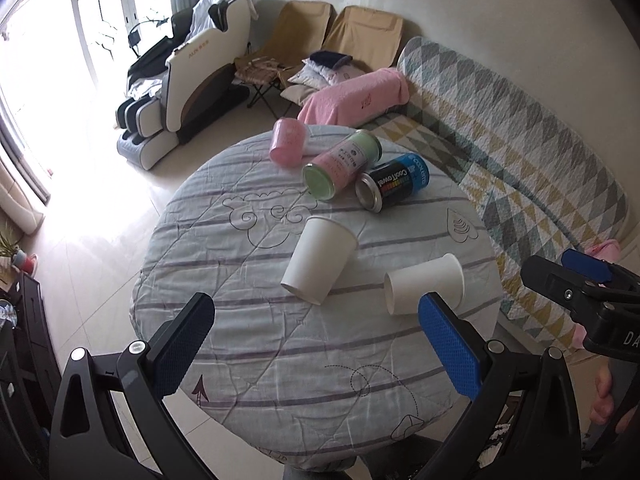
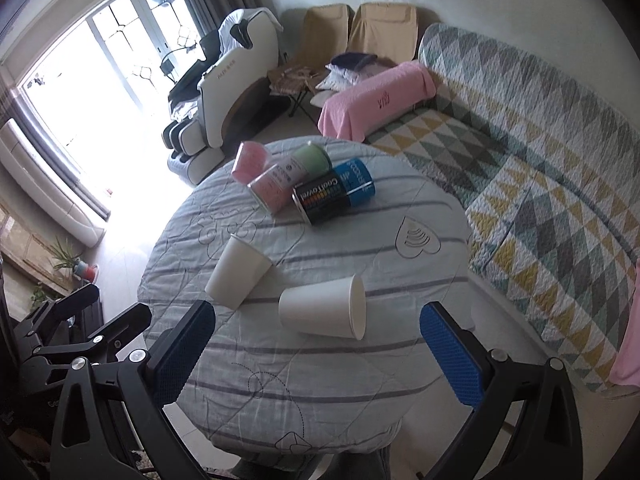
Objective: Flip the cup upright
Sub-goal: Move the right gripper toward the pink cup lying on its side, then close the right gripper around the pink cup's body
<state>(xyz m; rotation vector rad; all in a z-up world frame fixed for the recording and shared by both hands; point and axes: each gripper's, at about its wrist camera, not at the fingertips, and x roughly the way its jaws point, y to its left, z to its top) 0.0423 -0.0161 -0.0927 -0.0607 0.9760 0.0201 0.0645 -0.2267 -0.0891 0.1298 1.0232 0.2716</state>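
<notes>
Two white paper cups lie on their sides on the round table (image 1: 248, 344). The left cup (image 1: 318, 258) (image 2: 237, 271) lies with its mouth toward the far side. The right cup (image 1: 424, 290) (image 2: 324, 312) lies with its mouth to the right. My left gripper (image 1: 316, 354) is open and empty, above the table's near part, short of both cups. My right gripper (image 2: 316, 356) is open and empty, just short of the right cup; it also shows in the left wrist view (image 1: 576, 280) at the right edge.
Three cans lie at the table's far side: pink (image 1: 287, 142), green-and-pink (image 1: 340, 166), black-and-blue (image 1: 394, 186). A quilted sofa (image 1: 520, 152) runs along the right with a pink blanket (image 1: 356, 98). A massage chair (image 1: 192, 80) stands far left.
</notes>
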